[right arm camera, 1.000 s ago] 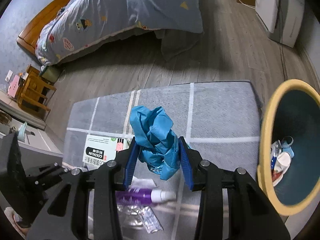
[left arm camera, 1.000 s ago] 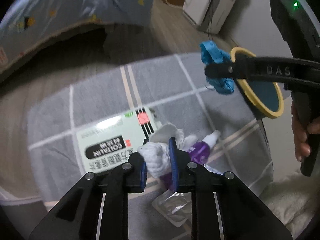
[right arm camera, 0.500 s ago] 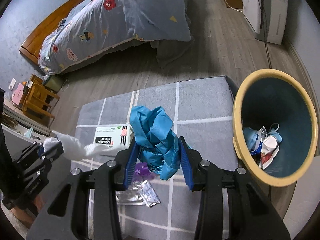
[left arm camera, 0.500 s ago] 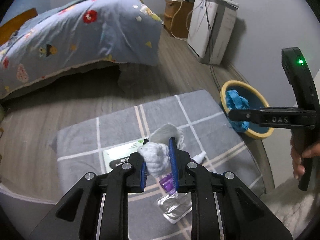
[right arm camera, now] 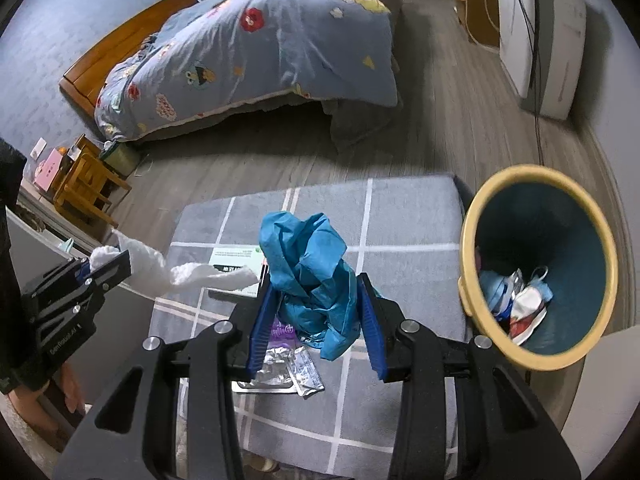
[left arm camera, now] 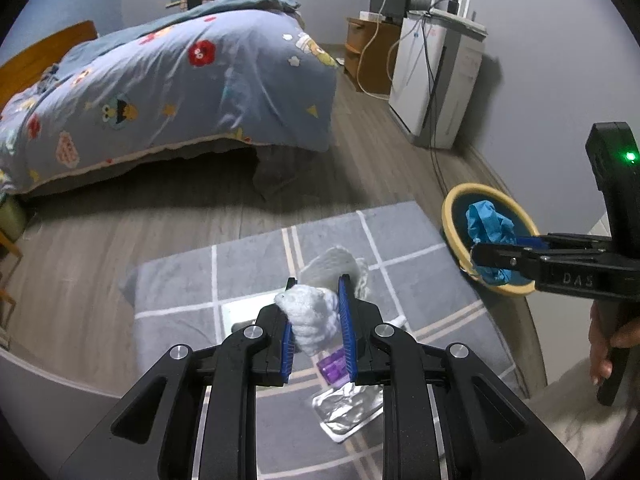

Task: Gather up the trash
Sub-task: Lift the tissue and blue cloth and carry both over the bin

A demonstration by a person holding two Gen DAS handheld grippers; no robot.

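Grippers at the near edge of both views, each loaded. The left gripper [left arm camera: 316, 320] is clamped narrowly on a white crumpled tissue [left arm camera: 312, 316], whose loose tail trails out toward the mat in the right wrist view [right arm camera: 192, 274]. The right gripper [right arm camera: 316, 308] is closed at a moderate width on a crumpled blue glove [right arm camera: 308, 268], which bulges above the pads and hangs below them.

Beneath the grippers lies a grey checked mat [right arm camera: 404, 216] with trash not yet collected: a purple tube [left arm camera: 332, 368], a silver blister pack [right arm camera: 280, 376] and a white printed box [right arm camera: 236, 260], partly hidden by the glove. Just beside the mat's right edge stands the yellow-rimmed bin [right arm camera: 468, 240], its dark interior already holding several scraps. In the left wrist view the glove appears in front of the bin mouth; in the right wrist view it appears over the mat, left of the rim, so whether it is truly above the opening cannot be told.

Beyond lie the wooden floor, a bed with a patterned quilt [left arm camera: 180, 80] and a white appliance [left arm camera: 436, 80] against the wall.

Risks, as judged from here: release before the glove clears the rim would land it on the mat or catch it on the lip. The tissue's dangling tail could snag on the right gripper or drape over the rim, leaving it half outside. The light glove may cling to a pad when the jaws part.
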